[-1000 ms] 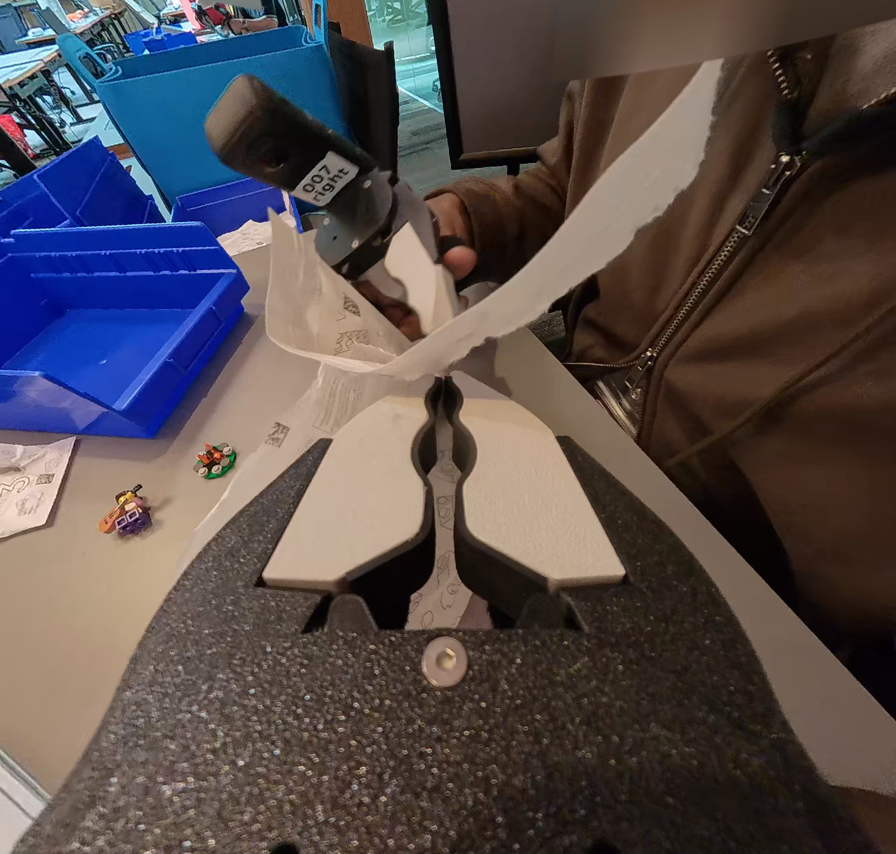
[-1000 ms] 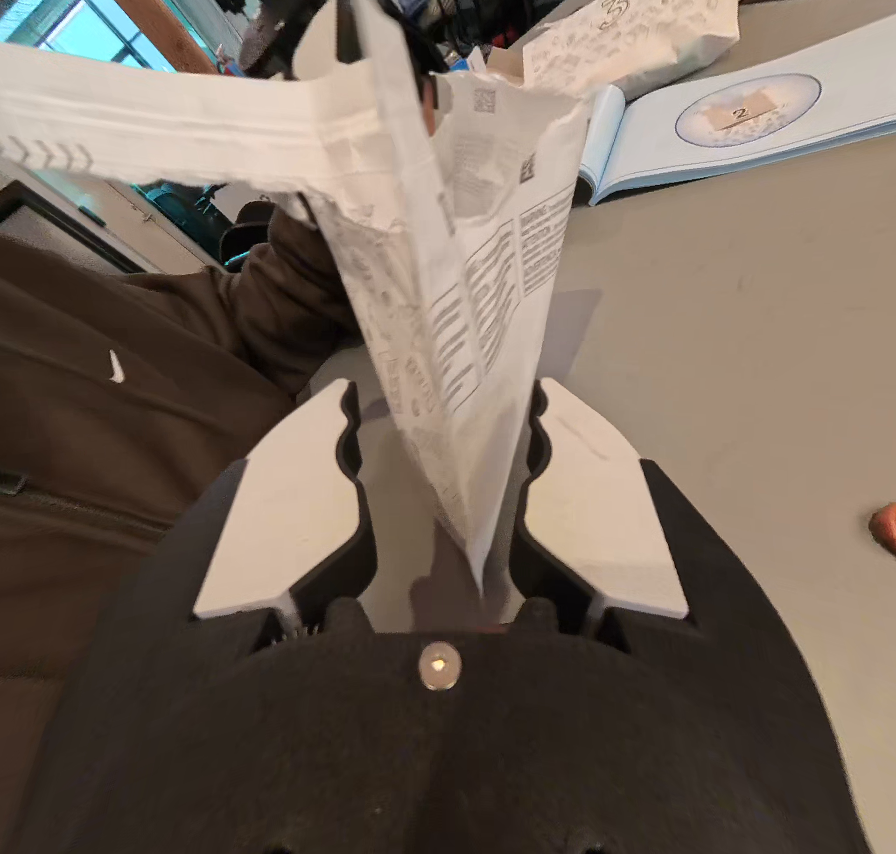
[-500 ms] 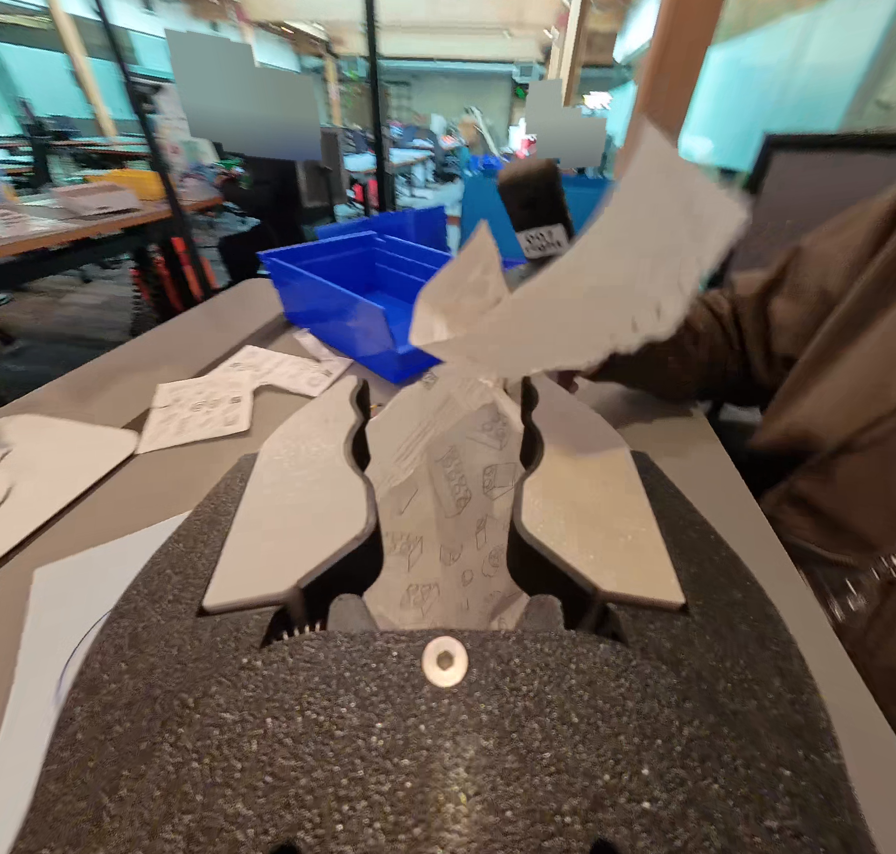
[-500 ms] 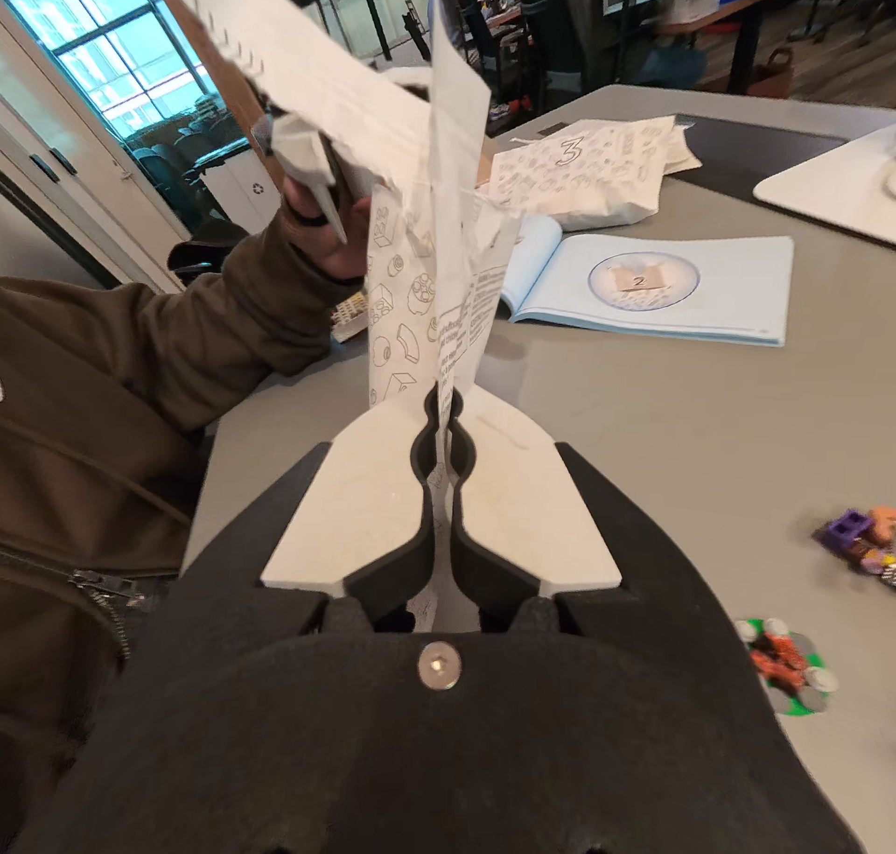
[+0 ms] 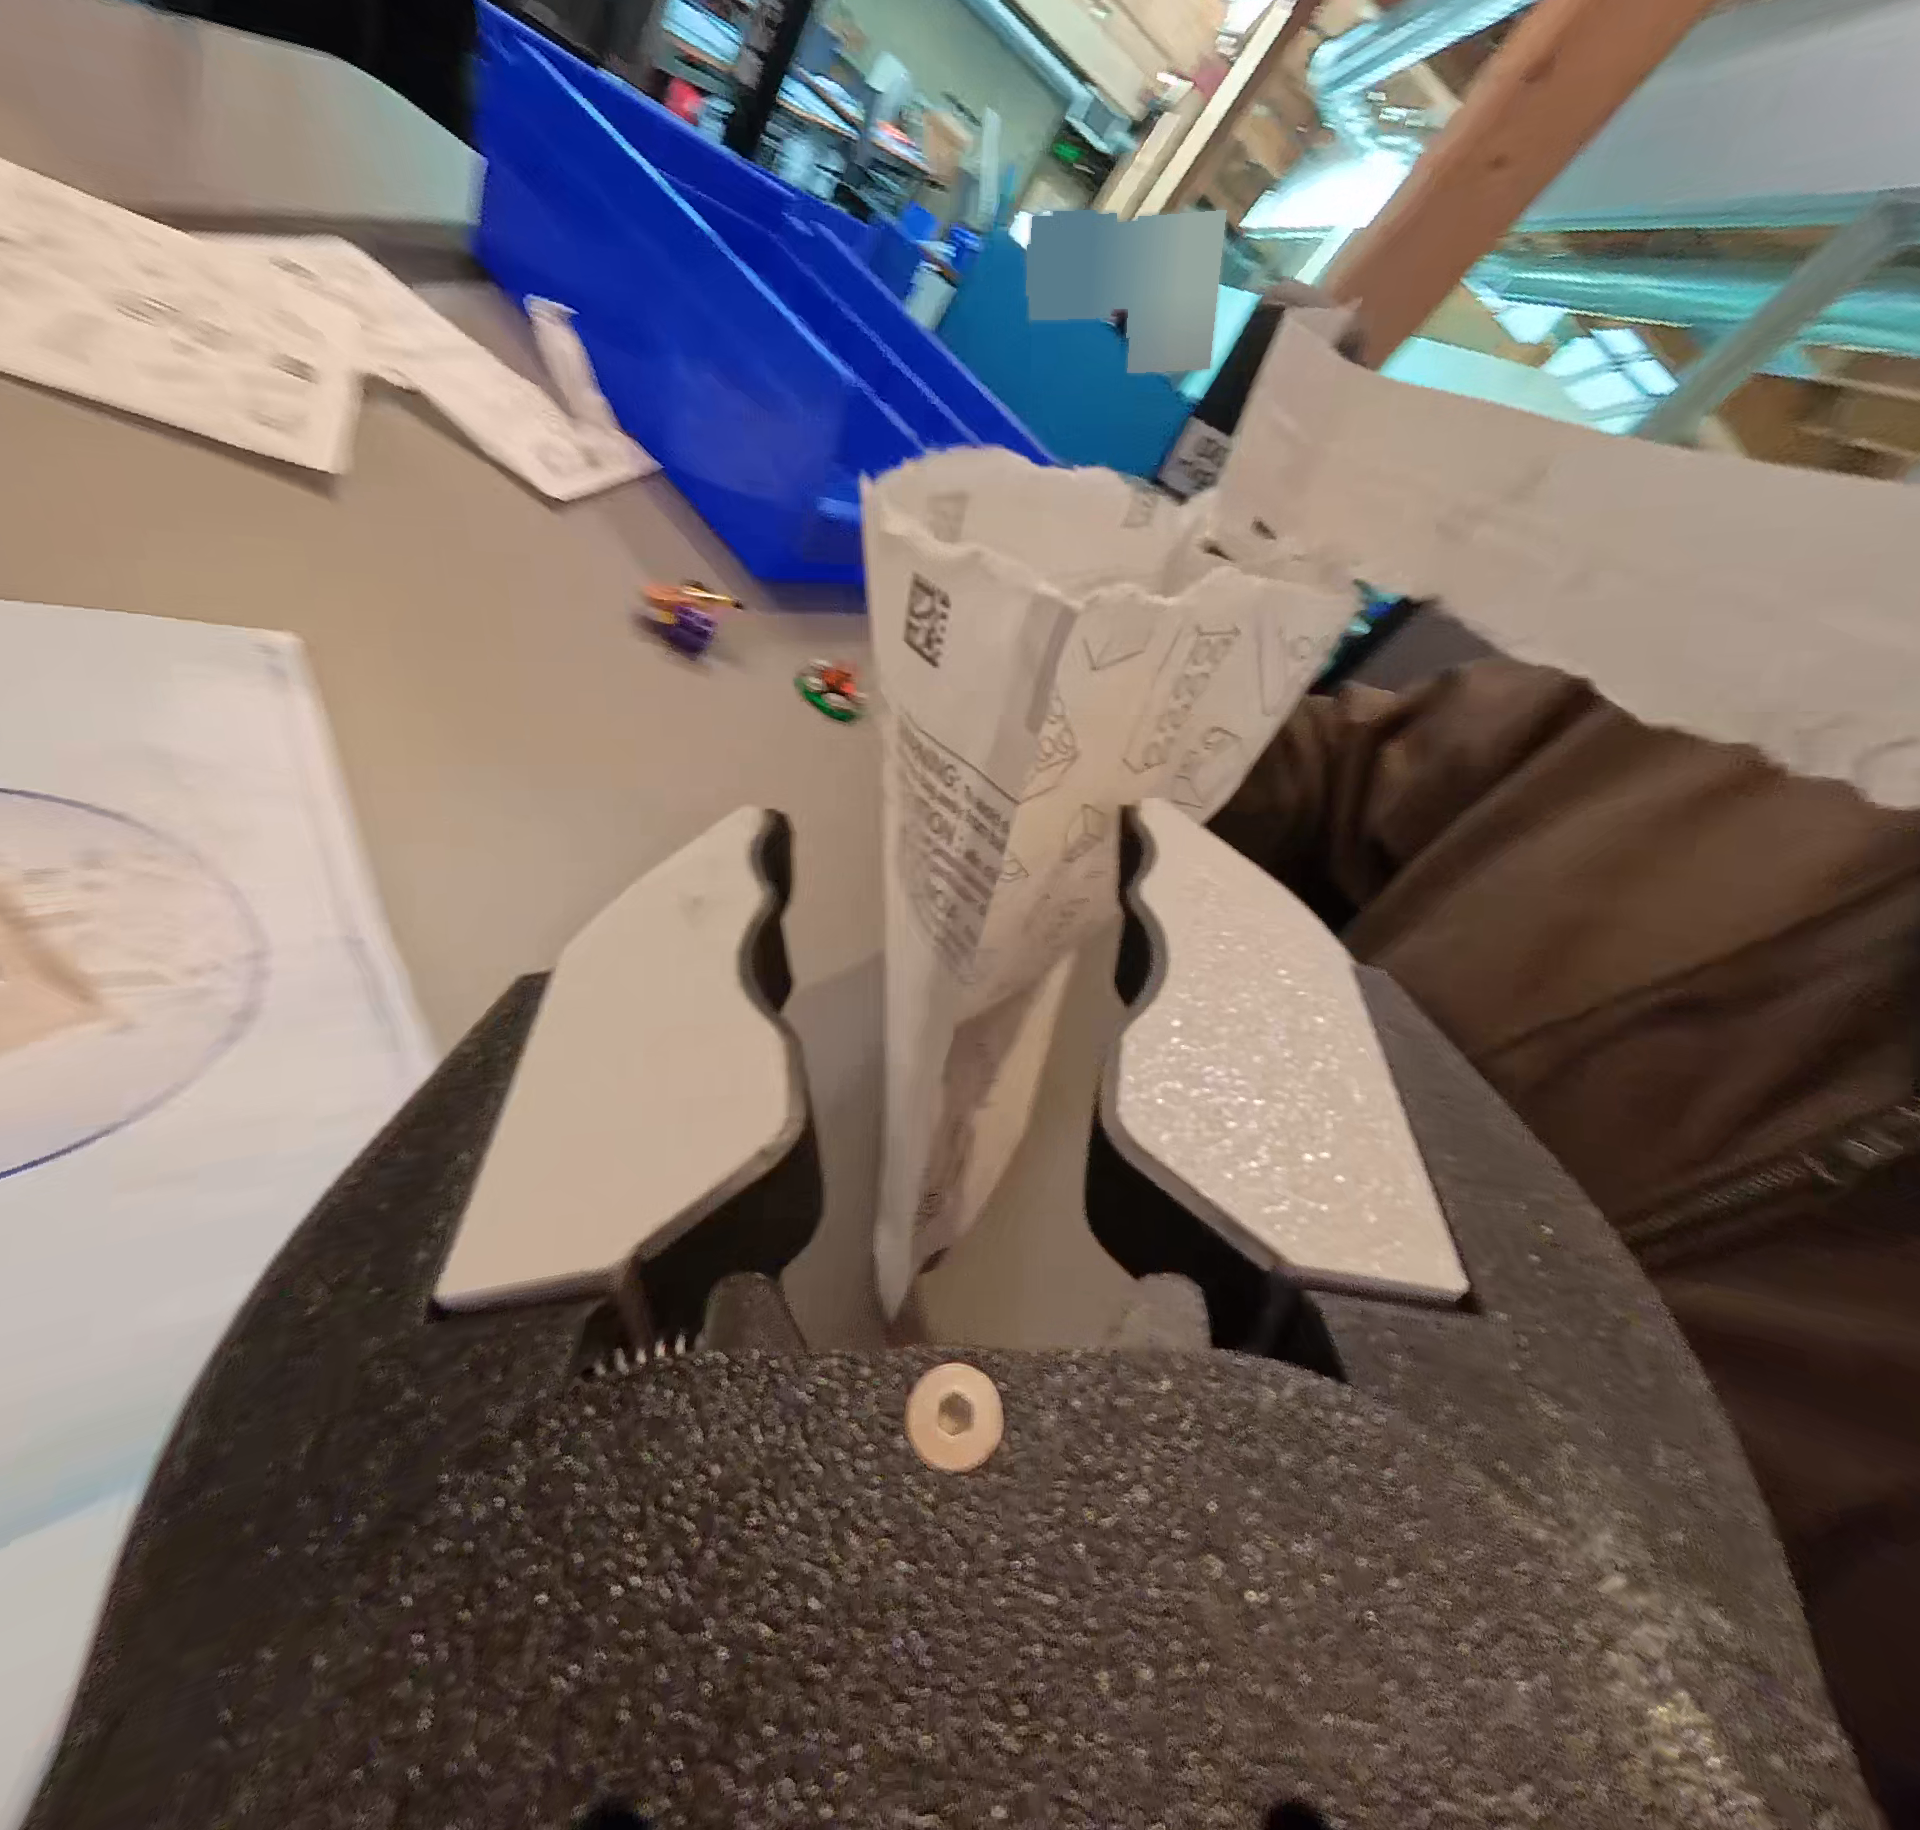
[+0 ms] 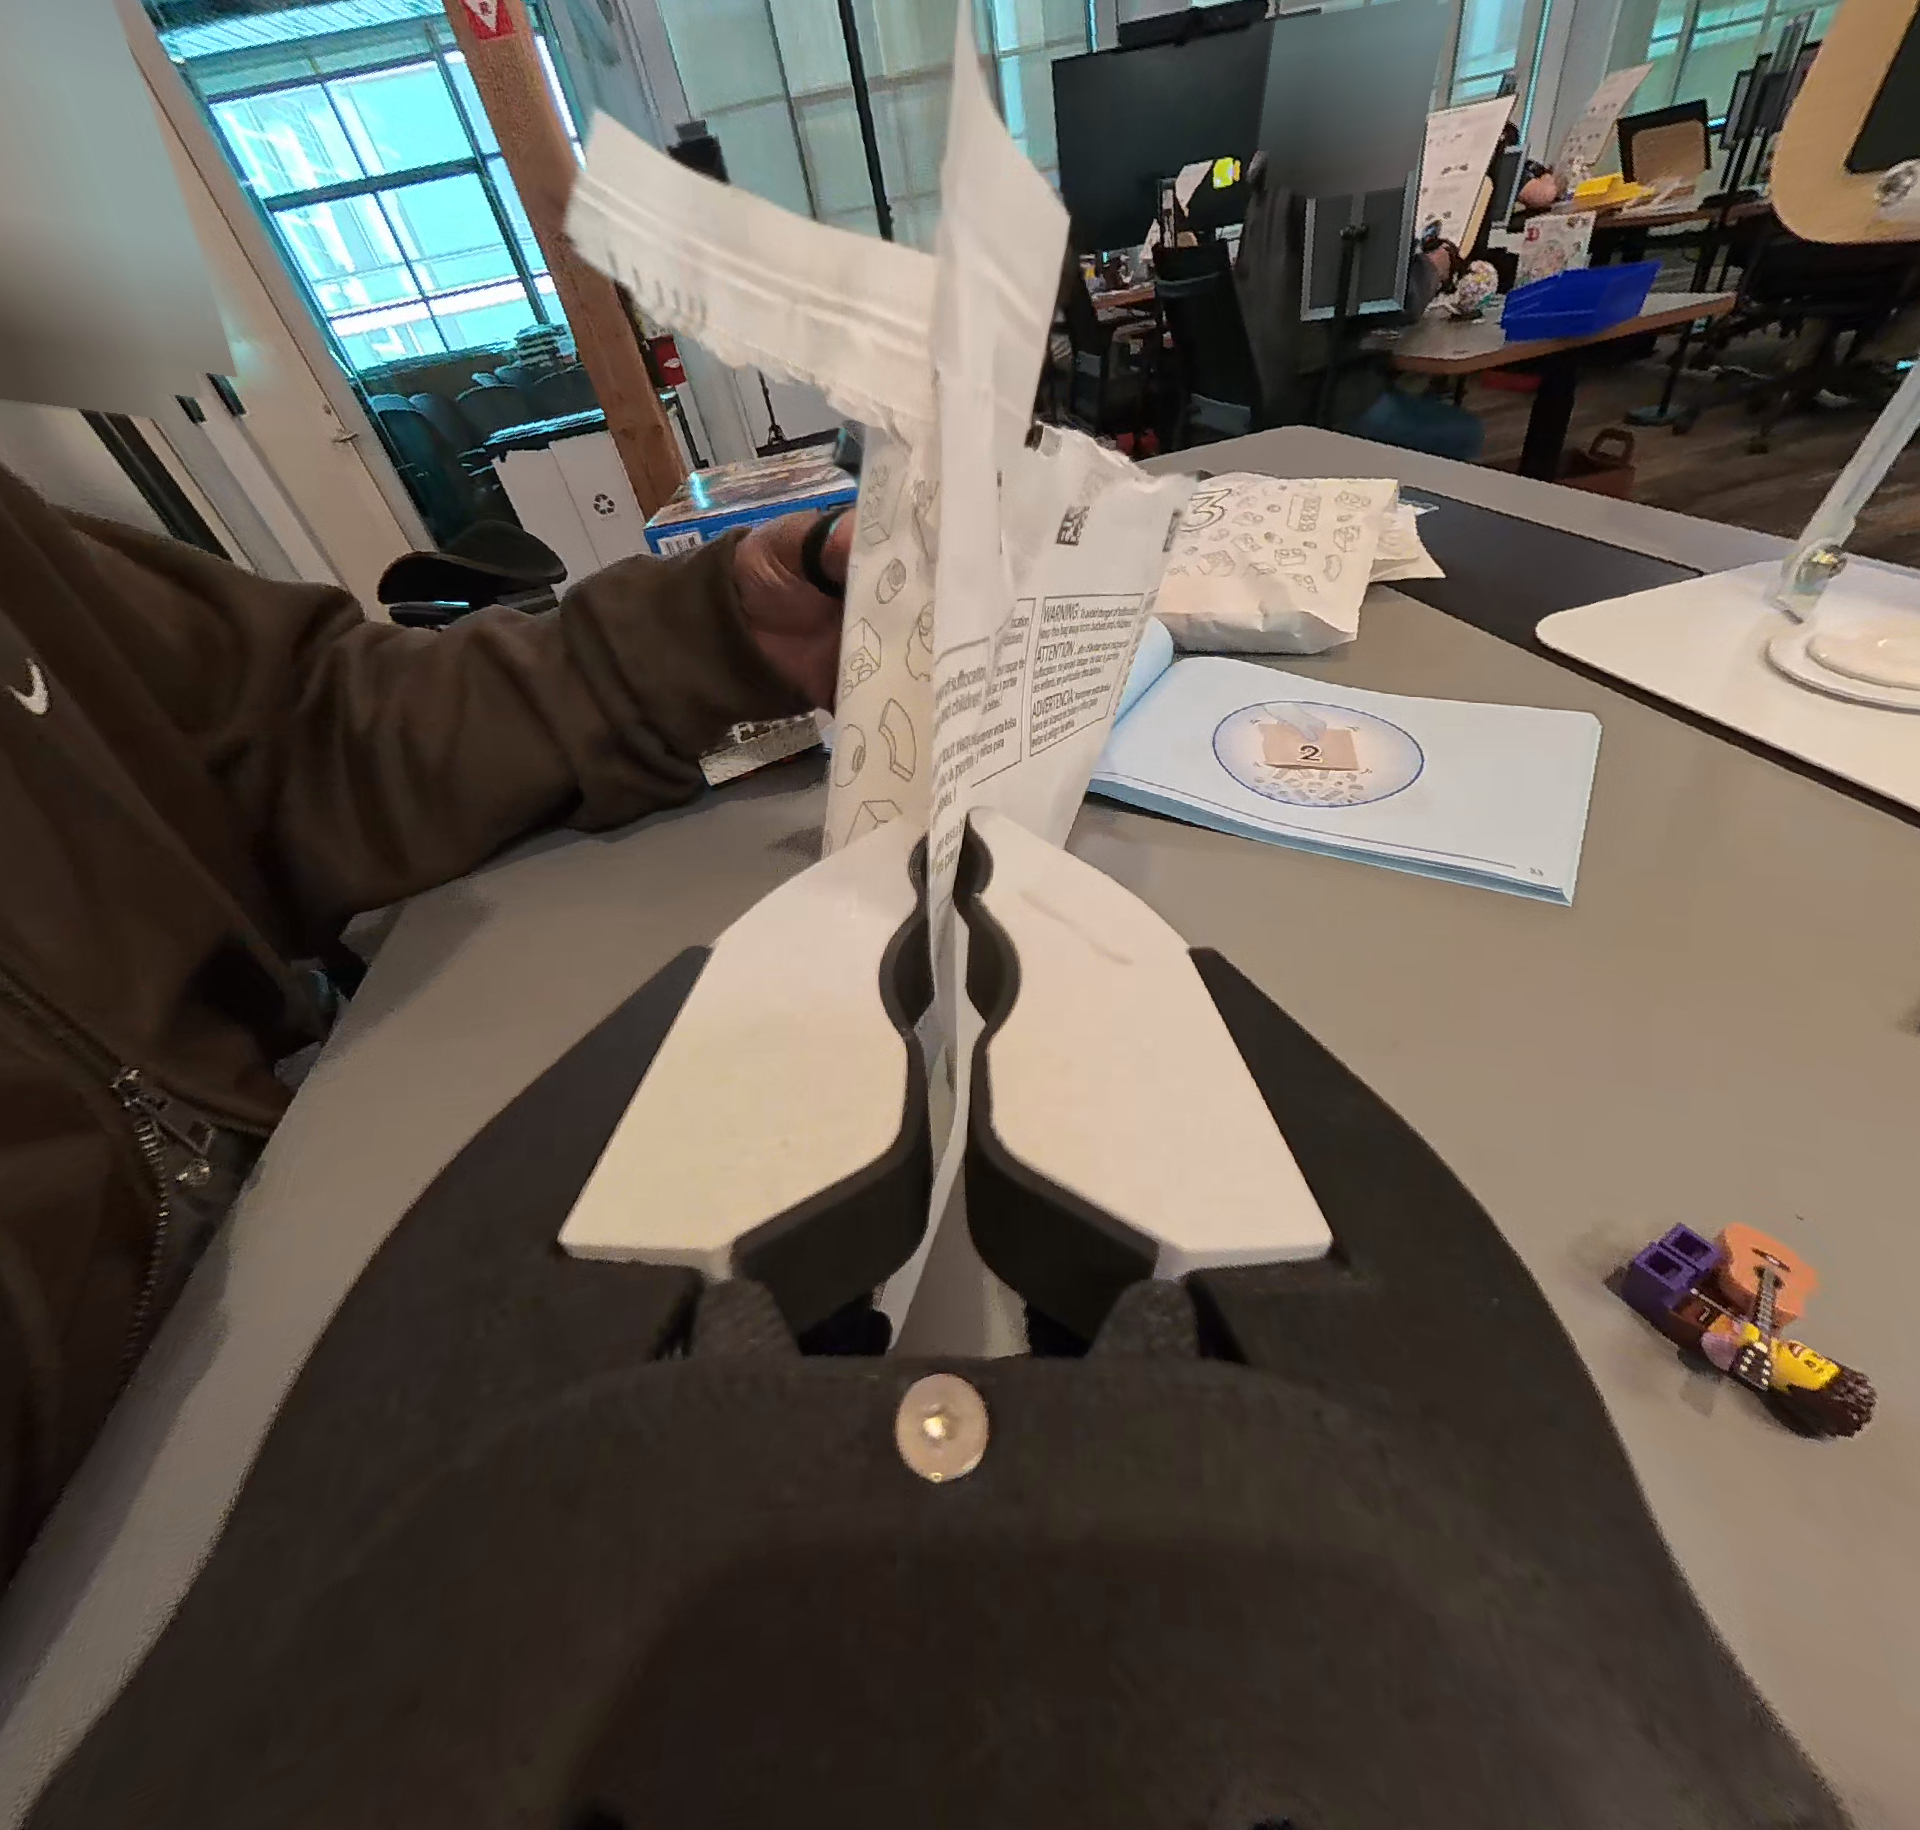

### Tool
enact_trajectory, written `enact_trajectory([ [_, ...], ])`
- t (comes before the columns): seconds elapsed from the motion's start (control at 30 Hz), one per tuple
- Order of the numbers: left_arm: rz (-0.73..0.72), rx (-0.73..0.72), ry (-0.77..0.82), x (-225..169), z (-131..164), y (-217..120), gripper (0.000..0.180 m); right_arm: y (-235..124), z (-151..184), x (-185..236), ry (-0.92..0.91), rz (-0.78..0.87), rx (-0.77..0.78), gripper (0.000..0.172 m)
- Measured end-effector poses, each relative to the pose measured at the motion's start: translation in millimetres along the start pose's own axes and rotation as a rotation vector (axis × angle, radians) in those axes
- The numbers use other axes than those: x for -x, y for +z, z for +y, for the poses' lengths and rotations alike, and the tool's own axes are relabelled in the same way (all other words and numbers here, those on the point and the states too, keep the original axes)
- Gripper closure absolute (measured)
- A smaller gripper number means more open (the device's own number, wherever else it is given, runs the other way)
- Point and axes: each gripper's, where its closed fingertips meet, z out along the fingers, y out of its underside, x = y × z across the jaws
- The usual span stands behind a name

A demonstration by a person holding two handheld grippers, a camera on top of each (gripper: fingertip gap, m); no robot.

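A white printed paper bag with a torn-open top point(image 6: 1029, 658) stands upright in my right gripper point(image 6: 954, 835), whose pads are shut on its lower edge. A long torn strip point(image 6: 748, 294) hangs off the bag's top to the left. In the left wrist view the same bag point(image 5: 997, 741) rises between the fingers of my left gripper point(image 5: 951, 845), which is open. The bag leans near the right finger point(image 5: 1226, 1001), with a clear gap to the left finger point(image 5: 665, 1011). The strip point(image 5: 1558, 575) stretches away to the right.
Blue bins point(image 5: 707, 398) and loose printed sheets point(image 5: 208, 346) lie on the grey table point(image 6: 1455, 1053). There are small toy builds point(image 5: 686, 617), point(image 6: 1756, 1323), a light blue open booklet point(image 6: 1351, 762), a second printed bag point(image 6: 1278, 554) and a white tray point(image 6: 1662, 658). A person's brown sleeve point(image 6: 416, 679) reaches in. Left tips to right tips: about 12 cm.
A second ago my left gripper was shut on the bag and my right was open around it. The right pads then shut on the bag and the left opened; both views swung.
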Motion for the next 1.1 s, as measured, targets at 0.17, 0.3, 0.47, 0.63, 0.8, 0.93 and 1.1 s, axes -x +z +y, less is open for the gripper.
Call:
enact_trajectory([
  [0.17,0.130,0.030,-0.011,-16.9,8.1,6.8,0.156,-0.6,4.5,-10.3,-0.001,0.023,-0.003,0.172],
  [0.3,0.145,0.036,0.018,-20.8,8.6,5.4,0.164,-5.2,4.4,-20.6,0.050,0.034,-0.033,0.172],
  [0.47,0.121,0.086,0.127,-30.8,13.0,10.3,0.173,-12.2,5.7,-19.9,0.033,0.061,-0.012,0.169],
  [0.63,0.068,0.119,0.293,-42.0,10.9,13.1,0.178,-18.2,-3.8,-8.1,0.007,0.056,-0.054,0.169],
  [0.8,0.029,0.049,0.603,-76.6,-6.7,10.9,0.180,-31.3,-30.9,12.6,-0.140,0.055,-0.146,0.172],
  [0.93,0.111,0.032,0.548,-75.2,0.0,12.4,0.180,-33.0,-27.2,10.8,-0.181,0.086,-0.116,0.172],
  [1.1,0.096,0.075,0.555,-64.4,9.8,15.1,0.180,-33.8,-19.7,0.2,-0.140,0.096,-0.069,0.172],
])
